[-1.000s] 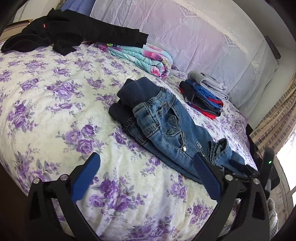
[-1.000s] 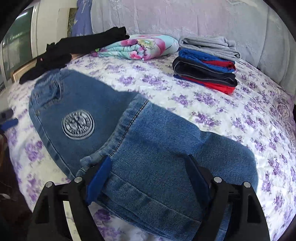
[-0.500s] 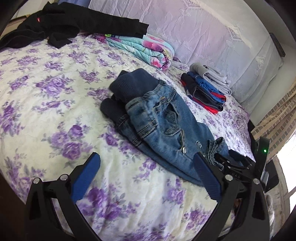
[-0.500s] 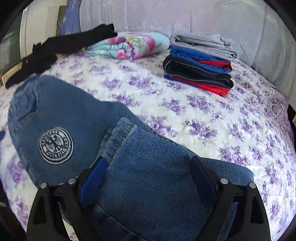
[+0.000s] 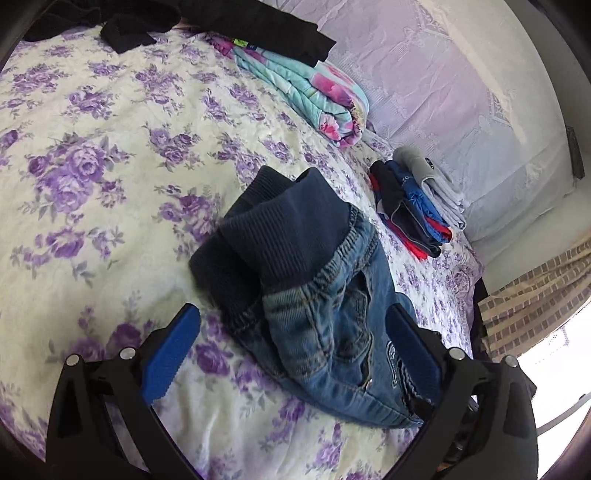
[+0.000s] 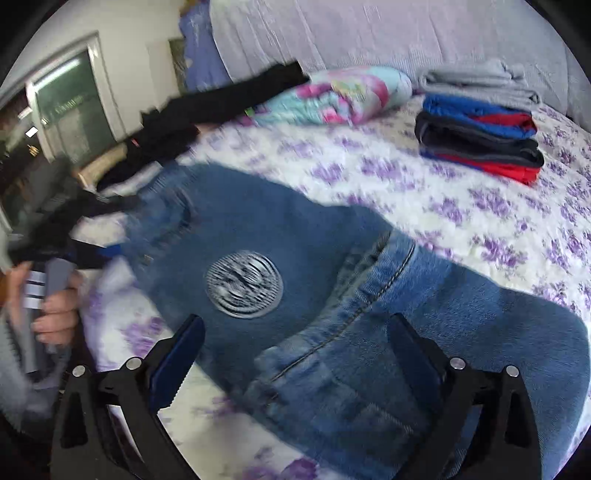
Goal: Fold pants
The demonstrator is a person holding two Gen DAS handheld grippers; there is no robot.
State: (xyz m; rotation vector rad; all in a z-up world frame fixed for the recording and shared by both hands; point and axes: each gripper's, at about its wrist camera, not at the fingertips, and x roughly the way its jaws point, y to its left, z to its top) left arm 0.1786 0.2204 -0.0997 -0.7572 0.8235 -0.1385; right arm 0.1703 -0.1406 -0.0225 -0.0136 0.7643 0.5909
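Although the jeans already lie doubled on the floral bedspread, the fold looks only partly done. Seen from the right wrist, a lower leg section with its stitched hem has been laid back over the upper part, just beside the round emblem patch, and the layers sit a little askew. Seen from the left wrist, the dark ribbed waistband is bunched and humped rather than flat (it will likely need smoothing).

Over that folded denim, the right gripper has its jaws opening wide; the cloth lies below and between them, but the pads are not pressing on it. Opposite it, the left gripper stands wide apart too, empty, its fingers straddling the waistband end without touching it that I can tell.

What seems left: flatten the waistband, bring one end over the other for a compact bundle, and perhaps set it with the stack of folded clothes near the pillow end. A black garment lies unfolded well apart.
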